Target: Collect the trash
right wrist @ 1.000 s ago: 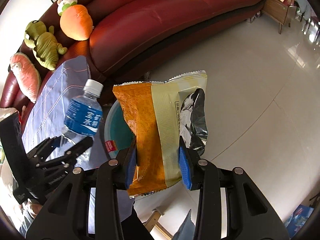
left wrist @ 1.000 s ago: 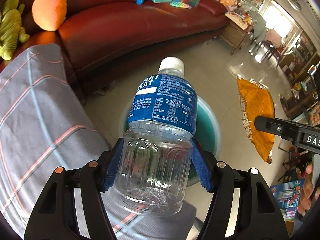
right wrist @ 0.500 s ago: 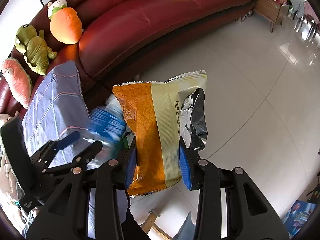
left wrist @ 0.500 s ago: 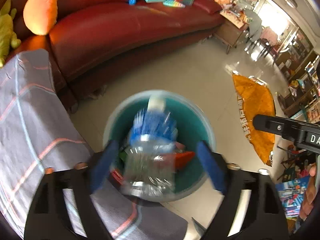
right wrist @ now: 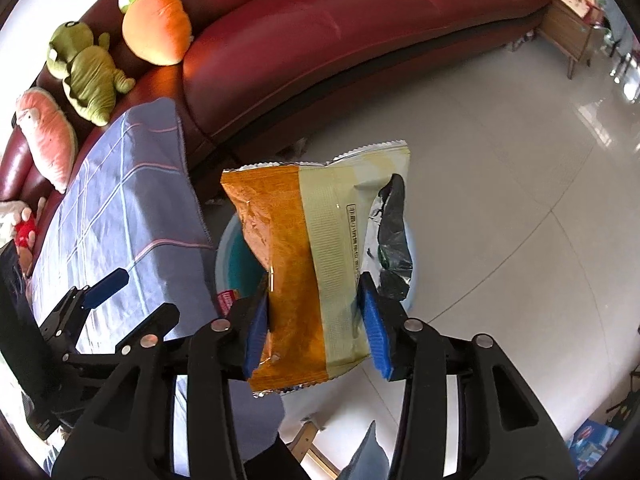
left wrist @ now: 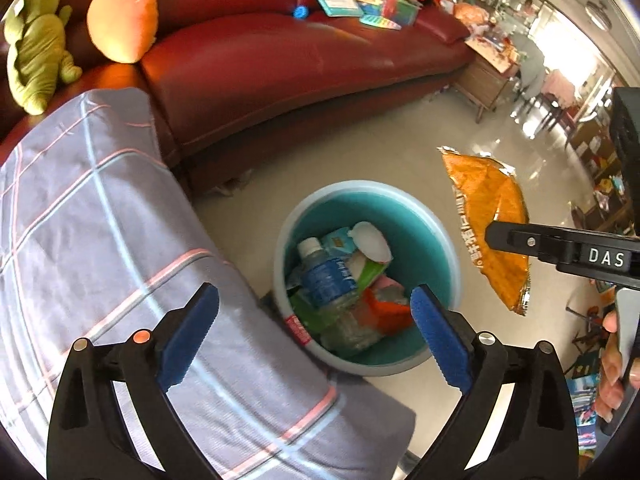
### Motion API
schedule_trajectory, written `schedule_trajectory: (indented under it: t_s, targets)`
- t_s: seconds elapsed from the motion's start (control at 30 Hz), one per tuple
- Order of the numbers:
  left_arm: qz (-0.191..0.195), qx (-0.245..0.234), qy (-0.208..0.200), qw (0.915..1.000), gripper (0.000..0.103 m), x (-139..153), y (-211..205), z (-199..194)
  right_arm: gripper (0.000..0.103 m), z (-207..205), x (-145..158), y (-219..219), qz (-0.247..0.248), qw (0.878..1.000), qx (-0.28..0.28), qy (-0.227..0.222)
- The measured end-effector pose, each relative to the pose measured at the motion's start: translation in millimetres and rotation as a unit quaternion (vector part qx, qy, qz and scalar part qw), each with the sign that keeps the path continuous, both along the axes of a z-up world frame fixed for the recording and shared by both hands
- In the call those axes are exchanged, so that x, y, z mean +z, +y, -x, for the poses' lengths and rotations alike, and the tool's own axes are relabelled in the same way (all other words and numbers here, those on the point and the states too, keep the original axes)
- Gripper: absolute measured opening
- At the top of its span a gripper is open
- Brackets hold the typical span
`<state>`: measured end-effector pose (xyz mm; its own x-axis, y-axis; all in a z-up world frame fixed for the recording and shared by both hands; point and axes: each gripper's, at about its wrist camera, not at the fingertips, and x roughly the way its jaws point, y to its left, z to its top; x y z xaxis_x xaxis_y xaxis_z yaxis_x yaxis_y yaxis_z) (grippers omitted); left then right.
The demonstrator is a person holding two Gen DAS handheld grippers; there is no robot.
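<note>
From the left wrist view, the left gripper point(left wrist: 314, 334) hung over a teal trash bin point(left wrist: 436, 248) standing on the tiled floor point(left wrist: 360, 160) close to the front edge of a red leather sofa point(left wrist: 280, 64). Its jaws had just been opening and stood wide apart with nothing between them. A clear water bottle with a blue label point(left wrist: 326, 280) lay inside the bin among cartons and wrappers, cap pointing toward the sofa. A grey plaid cloth point(left wrist: 100, 232) covered a surface just left of the bin. To the right, an orange snack bag point(left wrist: 490, 220) hung in the air beside the bin, gripped low down by the right gripper point(left wrist: 504, 238); fingers of a hand point(left wrist: 612, 372) showed at the right edge. From the right wrist view, the right gripper point(right wrist: 316, 328) pointed down over the bin point(right wrist: 228, 256), mostly hidden behind the snack bag point(right wrist: 304, 256). Its jaws had just been opening a little, yet the blue pads were against both sides of the bag's lower part, the torn silver top pointing away from the camera. The left gripper point(right wrist: 132, 292) showed at lower left above the plaid cloth point(right wrist: 120, 200), jaws spread. Plush toys point(right wrist: 84, 72) sat along the sofa point(right wrist: 320, 40).
</note>
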<state>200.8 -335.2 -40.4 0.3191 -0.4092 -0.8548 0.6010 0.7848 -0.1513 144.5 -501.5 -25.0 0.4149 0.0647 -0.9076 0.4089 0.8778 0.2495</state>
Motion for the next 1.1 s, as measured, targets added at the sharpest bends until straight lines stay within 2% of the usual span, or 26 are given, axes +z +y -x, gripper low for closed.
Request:
schedule_trajectory:
  t_s: [0.03, 0.1, 0.17, 0.43, 0.63, 0.73, 0.83, 0.97, 1.1]
  targets:
    - [-0.002, 0.003, -0.001, 1.0000, 0.097, 0, 3, -1, 0.045, -2, -1, 2, -0.001, 1.000, 0.004, 0.000]
    - [-0.003, 0.008, -0.001, 1.0000, 0.097, 1, 7, -2, 0.057, -9, -4, 7, -0.006, 1.000, 0.011, 0.002]
    - [-0.004, 0.011, -0.001, 0.9999, 0.097, 1, 9, -2, 0.065, -13, -7, 9, -0.011, 1.000, 0.009, 0.004]
    - [-0.003, 0.013, -0.001, 0.9999, 0.097, 4, 15, -4, 0.072, -9, -8, 8, -0.008, 1.000, -0.002, 0.008]
    - [-0.010, 0.027, -0.018, 0.9994, 0.097, 9, 20, 5, 0.082, 3, -3, 10, -0.003, 1.000, 0.002, 0.010]
    - [-0.024, 0.033, -0.031, 0.9987, 0.097, 13, 26, 14, 0.086, 12, 3, 16, 0.003, 1.000, 0.014, 0.001]
    - [-0.023, 0.033, -0.024, 0.9989, 0.098, 18, 34, 23, 0.088, 23, 9, 24, 0.018, 1.000, 0.025, -0.004]
    - [-0.033, 0.050, -0.031, 0.9978, 0.099, 26, 47, 37, 0.096, 43, 17, 37, 0.033, 0.999, 0.041, -0.012]
    - [-0.037, 0.068, -0.044, 0.9960, 0.099, 32, 60, 54, 0.096, 62, 22, 52, 0.061, 0.996, 0.061, -0.019]
